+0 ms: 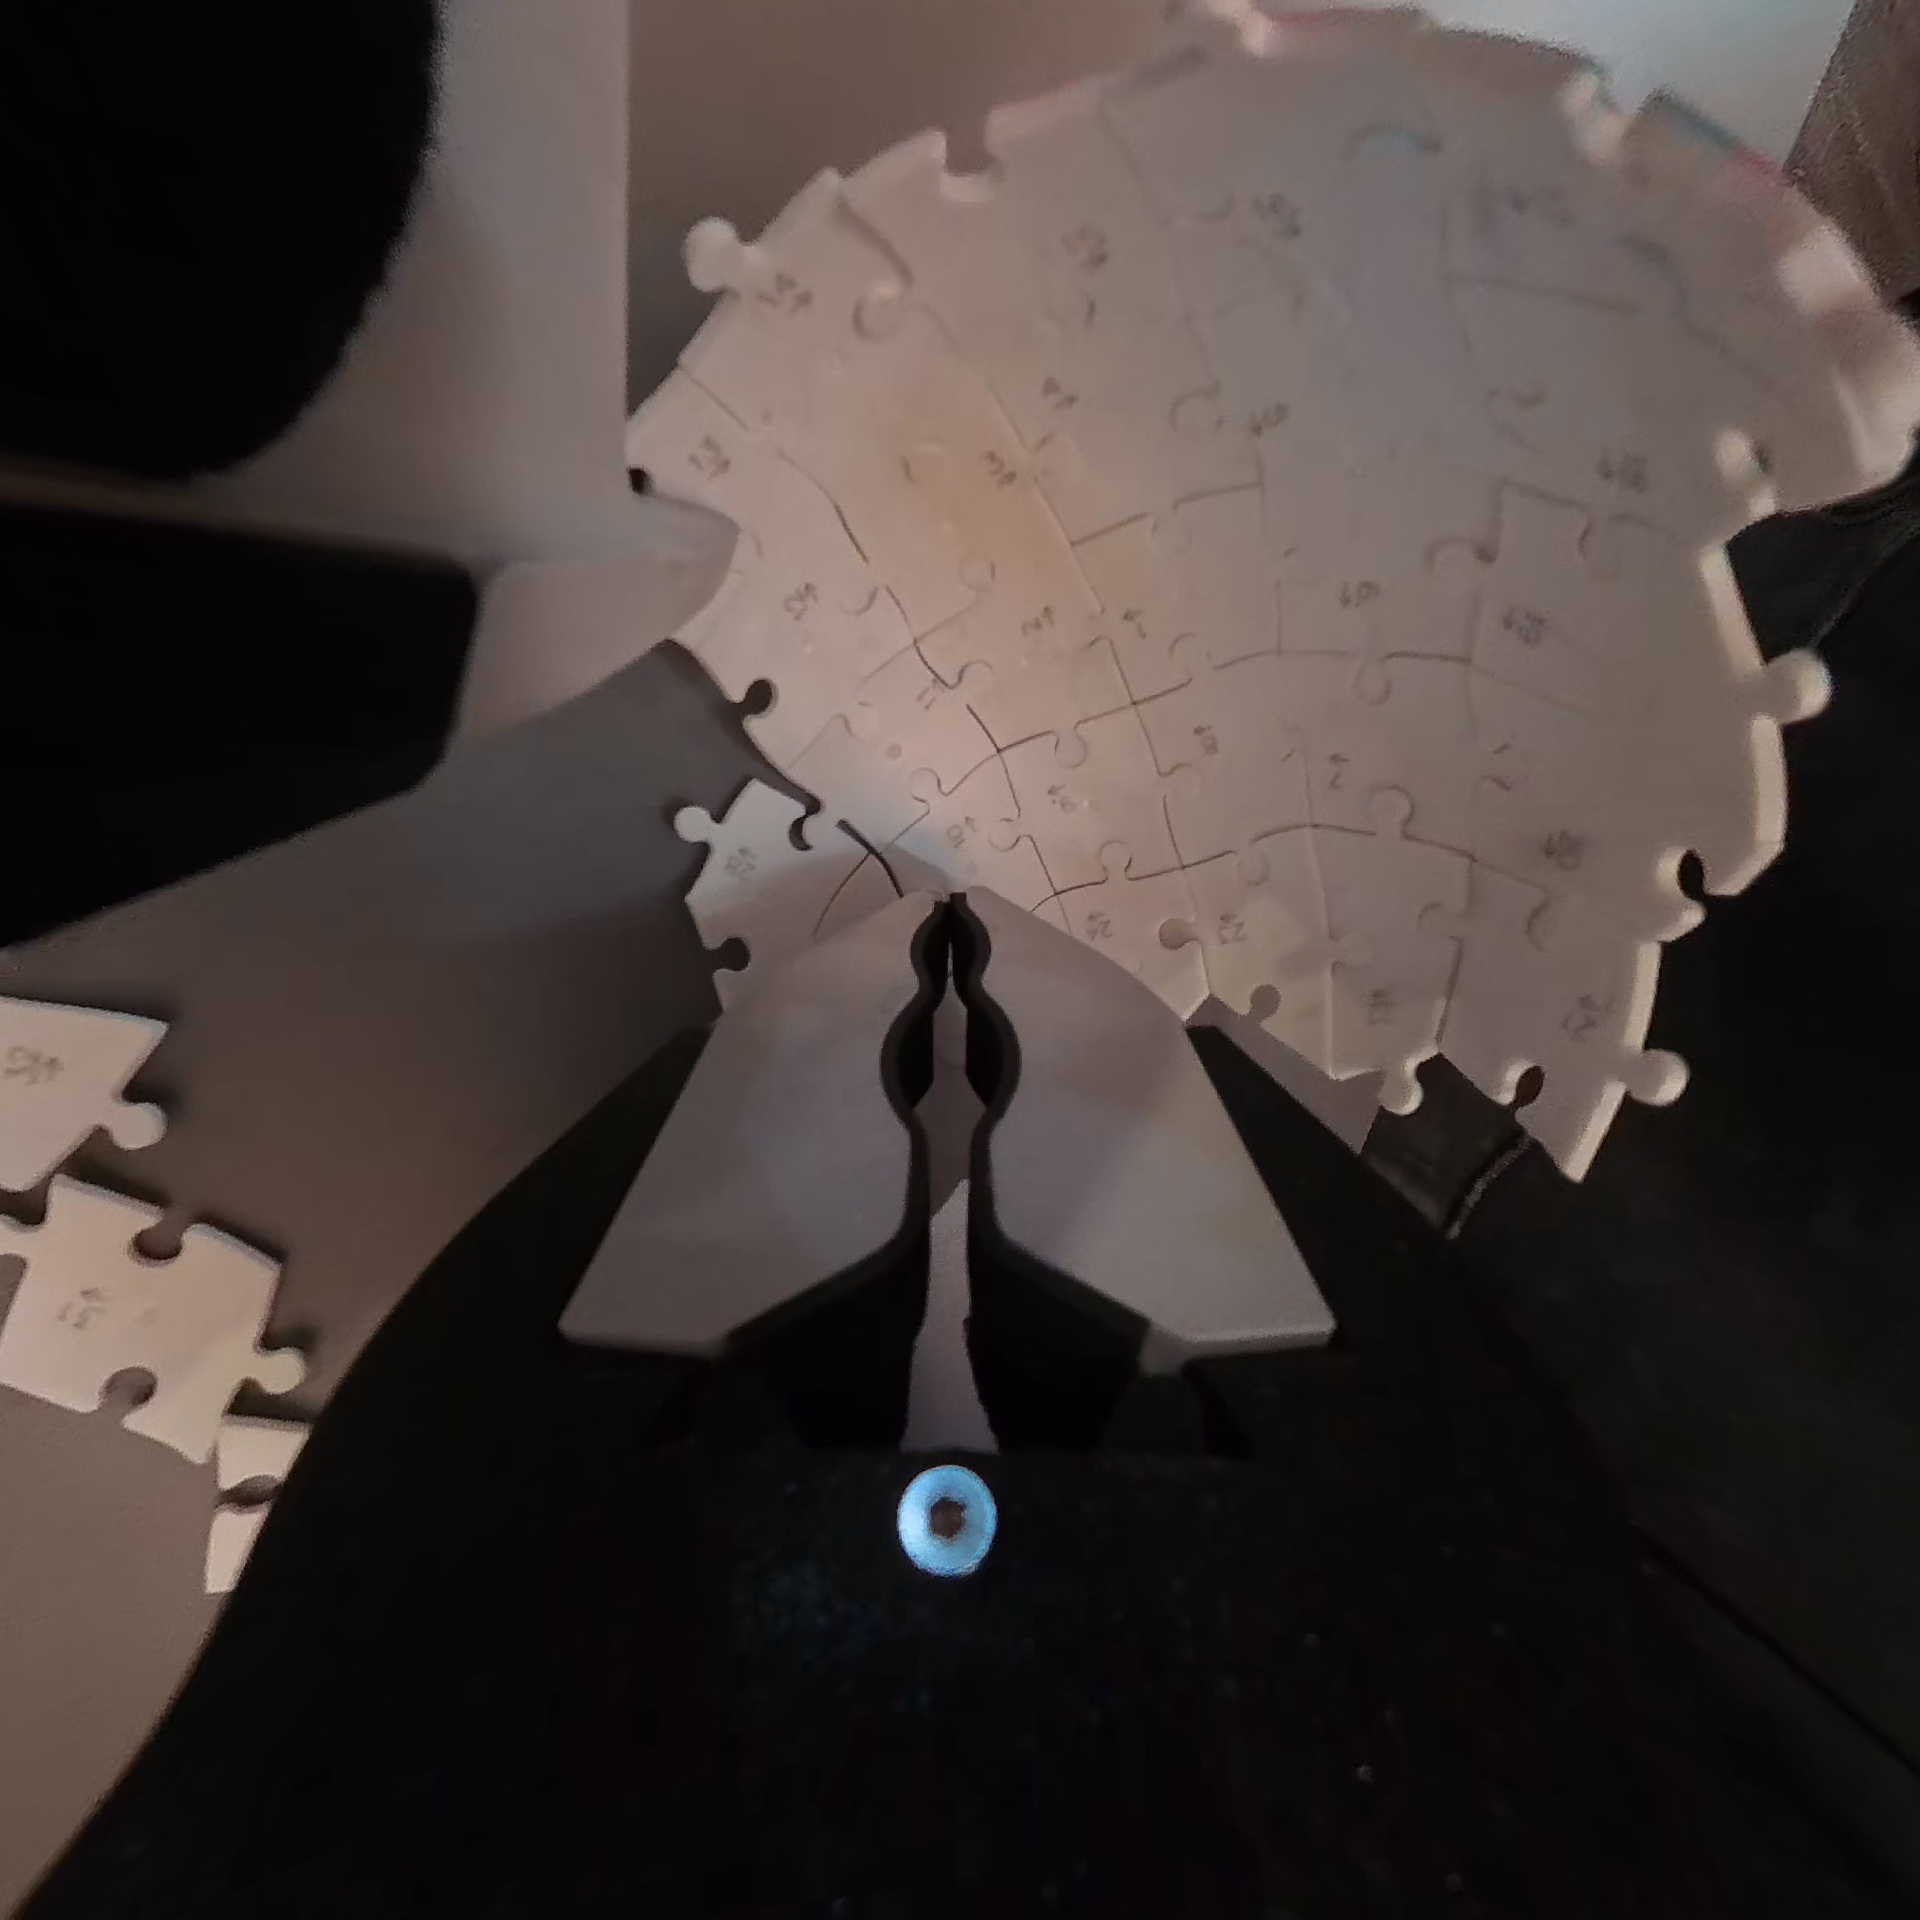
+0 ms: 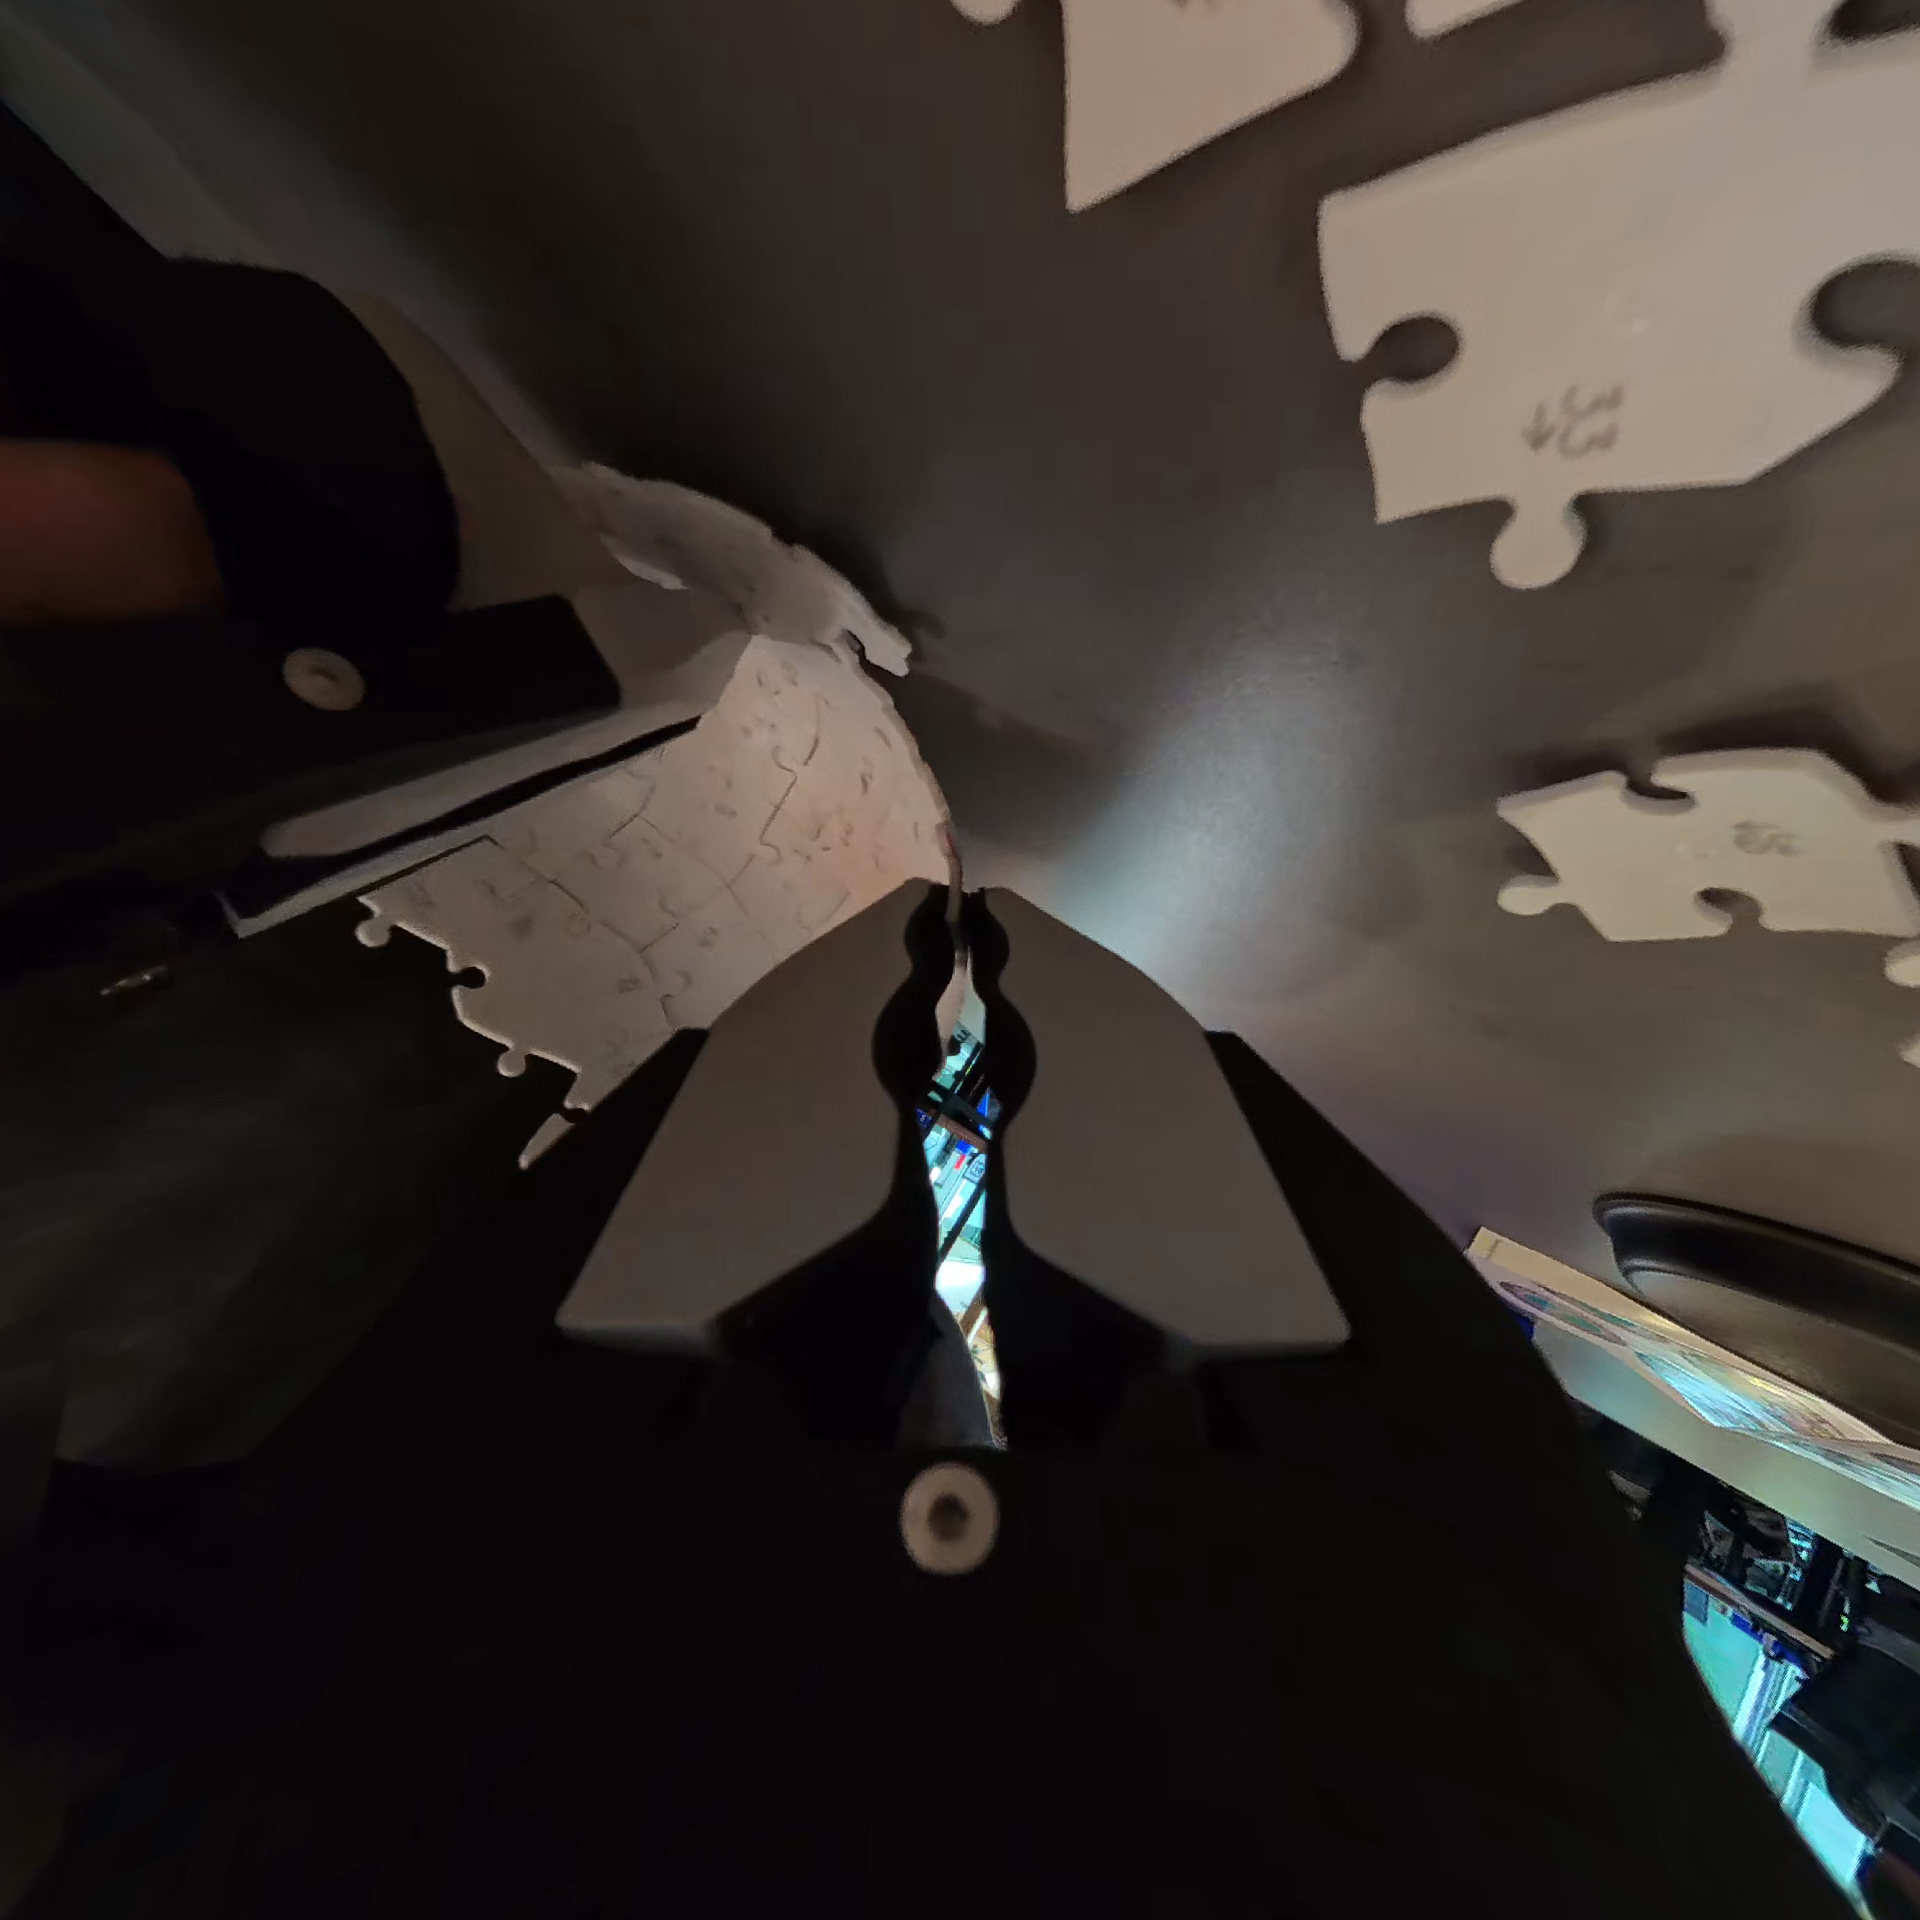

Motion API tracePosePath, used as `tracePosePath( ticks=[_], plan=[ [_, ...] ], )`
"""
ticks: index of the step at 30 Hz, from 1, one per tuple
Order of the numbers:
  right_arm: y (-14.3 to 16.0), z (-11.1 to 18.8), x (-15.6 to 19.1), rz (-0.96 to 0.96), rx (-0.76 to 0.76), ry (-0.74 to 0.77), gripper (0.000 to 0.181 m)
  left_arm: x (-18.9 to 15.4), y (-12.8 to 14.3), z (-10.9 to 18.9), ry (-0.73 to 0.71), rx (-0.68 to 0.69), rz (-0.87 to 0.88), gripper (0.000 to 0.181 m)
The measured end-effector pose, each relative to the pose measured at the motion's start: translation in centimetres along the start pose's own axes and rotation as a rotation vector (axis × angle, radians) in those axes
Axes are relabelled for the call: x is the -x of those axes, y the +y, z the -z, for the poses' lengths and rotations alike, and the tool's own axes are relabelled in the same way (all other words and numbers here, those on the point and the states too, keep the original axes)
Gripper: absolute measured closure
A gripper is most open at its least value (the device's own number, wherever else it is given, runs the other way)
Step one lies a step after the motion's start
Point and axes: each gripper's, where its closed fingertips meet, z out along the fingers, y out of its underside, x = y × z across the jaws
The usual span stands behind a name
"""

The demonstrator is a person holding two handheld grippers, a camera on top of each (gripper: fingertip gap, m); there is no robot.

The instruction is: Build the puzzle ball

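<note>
The partly built puzzle ball [image 1: 1247, 571] is a curved white shell of joined pieces, held up with its hollow inner side facing the left wrist camera. My left gripper [image 1: 951, 914] is shut on the shell's lower rim, beside a piece [image 1: 748, 862] that juts out at the lower left edge. In the right wrist view the shell [image 2: 727, 831] sits left of centre, and my right gripper [image 2: 961, 904] is shut on its thin rim. The left gripper [image 2: 665, 732] shows there too, clamped on the shell from the left.
Loose white pieces lie on the grey table [image 1: 364, 987] at the lower left [image 1: 104, 1309] and, in the right wrist view, at the upper right [image 2: 1610, 343] and right [image 2: 1704, 842]. A black curved object [image 2: 1766, 1278] and a printed sheet [image 2: 1662, 1382] are at the lower right. The gap from one gripper's tips to the other's is roughly 7 cm.
</note>
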Motion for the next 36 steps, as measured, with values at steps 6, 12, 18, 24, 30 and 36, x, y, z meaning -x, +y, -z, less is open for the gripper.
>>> tracePosePath(
  ticks=[6,12,18,24,30,36],
  plan=[
    [0.0,-0.3,0.2,0.007,0.003,-0.016,0.179,0.0,-1.5,2.0,0.027,-0.165,0.015,0.181],
    [-0.3,-0.1,0.2,0.015,0.010,-0.013,0.179,3.3,-0.7,3.3,-0.059,-0.178,0.077,0.181],
    [-0.8,0.0,0.2,0.019,0.021,-0.029,0.179,3.2,-0.1,1.6,-0.023,-0.137,0.074,0.181],
    [-0.9,-0.1,0.0,0.014,0.066,-0.048,0.178,2.7,-0.4,1.1,0.007,-0.134,0.065,0.181],
    [-1.3,-0.2,-0.2,0.016,0.098,-0.068,0.178,2.9,-0.5,1.9,0.005,-0.178,0.059,0.181],
    [-1.5,0.0,-0.1,0.029,0.102,-0.065,0.178,4.0,0.4,2.7,0.012,-0.173,0.119,0.181]
  ],
)
